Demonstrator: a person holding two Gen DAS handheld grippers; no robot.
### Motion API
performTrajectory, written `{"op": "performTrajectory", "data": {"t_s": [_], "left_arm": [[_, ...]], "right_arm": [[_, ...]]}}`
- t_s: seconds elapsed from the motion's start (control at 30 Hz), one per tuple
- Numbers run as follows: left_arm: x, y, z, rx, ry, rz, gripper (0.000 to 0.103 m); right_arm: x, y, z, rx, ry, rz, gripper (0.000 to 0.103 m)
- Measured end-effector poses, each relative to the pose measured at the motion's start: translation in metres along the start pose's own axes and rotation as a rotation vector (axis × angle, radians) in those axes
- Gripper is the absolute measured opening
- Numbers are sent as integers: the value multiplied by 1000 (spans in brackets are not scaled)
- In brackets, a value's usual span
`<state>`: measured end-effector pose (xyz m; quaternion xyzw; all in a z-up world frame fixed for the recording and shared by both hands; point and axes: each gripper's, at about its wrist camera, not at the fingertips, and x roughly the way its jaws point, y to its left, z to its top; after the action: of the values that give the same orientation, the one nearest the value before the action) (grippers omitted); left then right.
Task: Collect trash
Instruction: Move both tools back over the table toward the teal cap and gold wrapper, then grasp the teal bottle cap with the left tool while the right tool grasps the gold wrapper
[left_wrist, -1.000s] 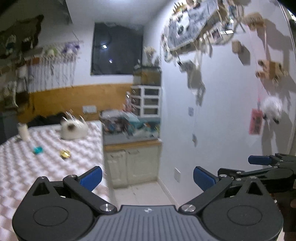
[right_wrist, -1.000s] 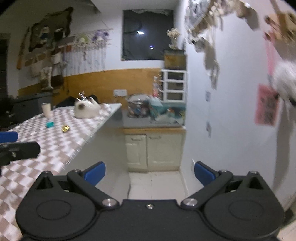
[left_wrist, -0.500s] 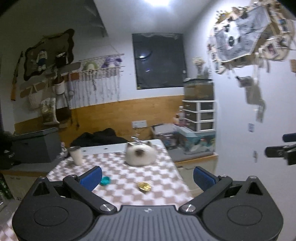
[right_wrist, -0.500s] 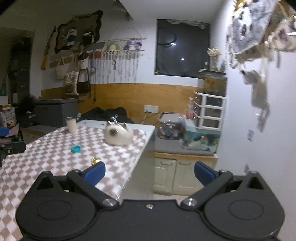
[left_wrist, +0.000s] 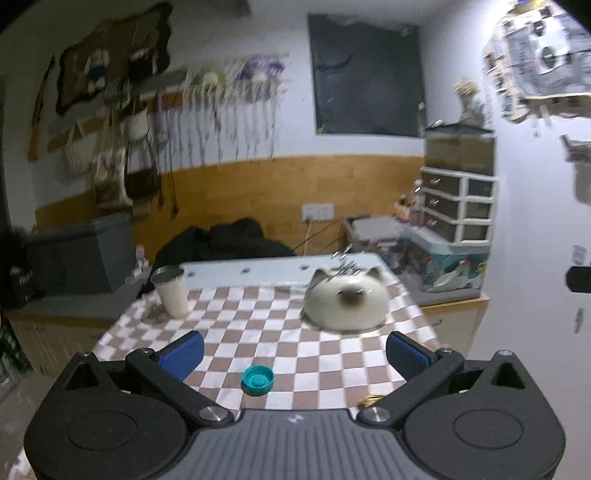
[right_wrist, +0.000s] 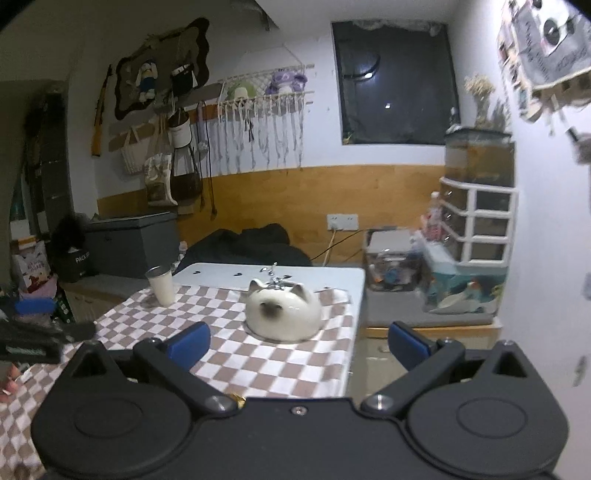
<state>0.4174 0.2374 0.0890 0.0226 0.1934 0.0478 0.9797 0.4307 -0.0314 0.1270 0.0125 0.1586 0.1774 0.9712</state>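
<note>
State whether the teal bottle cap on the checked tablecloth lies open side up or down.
Open side up. In the left wrist view the teal cap shows a raised rim around a hollow inside, resting flat on the checked tablecloth.

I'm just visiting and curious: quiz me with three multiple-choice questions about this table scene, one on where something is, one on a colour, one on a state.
1. Where does the teal bottle cap lie?
A. on the checked tablecloth, ahead of the left gripper
B. inside the cup
C. on the floor

2. What colour is the cup?
A. red
B. white
C. black

3. How do the left gripper's fingers stand?
A. shut on the cap
B. shut on nothing
C. apart, holding nothing

Answers: 1 A, the cap sits on the cloth between the fingers' line of view. 2 B, its side is pale white. 3 C, a wide gap shows between the blue pads.
</note>
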Motion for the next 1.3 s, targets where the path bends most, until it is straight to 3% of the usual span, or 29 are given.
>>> {"op": "performTrajectory", "data": {"t_s": [0.17,0.33,0.57,0.7,0.83,0.9,0.97,1.1,1.23,1.3], "left_arm": [[77,21,-28,-87,69,0,103],[137,33,-57,-150,133,55,103],[175,36,-82,-154,177,57,103],[191,37,-89,-78,201,74,103],[206,42,-92,-74,212,50,103],[214,44,-93,-72,221,55,103],[221,46,-92,-76,232,63,102],[231,48,-88,-80,237,39,100],[238,51,-88,-90,247,31,84],[238,53,-87,-95,238,42,73]], "right_arm": [[57,23,-14,-35,43,54,103],[96,40,-40,-65,81,94,103],[142,54,-78,-81,173,103,103],[166,67,-100,-117,212,102,103],[189,78,-113,-123,251,105,102],[199,84,-120,-139,268,89,91],[210,87,-126,-129,291,91,86],[226,92,-136,-107,308,82,83],[238,94,-140,-102,314,46,74],[237,96,-140,-108,306,36,61]]}}
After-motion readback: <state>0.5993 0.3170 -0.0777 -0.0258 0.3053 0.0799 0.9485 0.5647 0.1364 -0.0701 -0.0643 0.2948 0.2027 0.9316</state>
